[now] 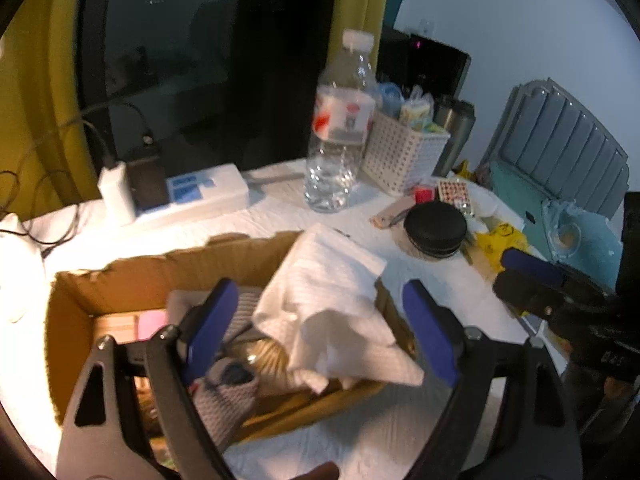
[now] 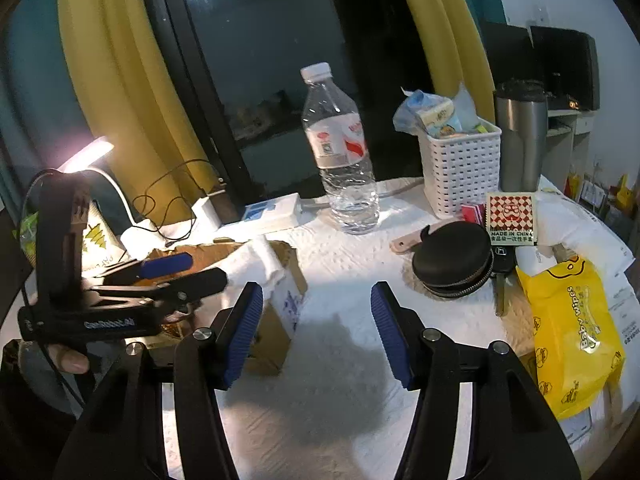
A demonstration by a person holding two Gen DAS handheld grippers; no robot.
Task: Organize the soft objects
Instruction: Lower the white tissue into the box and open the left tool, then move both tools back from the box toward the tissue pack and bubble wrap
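With the left gripper point(image 1: 316, 328) spread wide and gripping nothing, the white cloth point(image 1: 332, 300) draped over the cardboard box point(image 1: 160, 268) rim should be tucked fully inside, while the right gripper point(image 2: 316, 328), half open and empty, is kept clear over the bench point(image 2: 352, 260).

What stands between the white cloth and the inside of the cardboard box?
Nothing visible blocks it. The white cloth already hangs over the right wall of the cardboard box, partly inside. The open left tongs stand around it without pressing.
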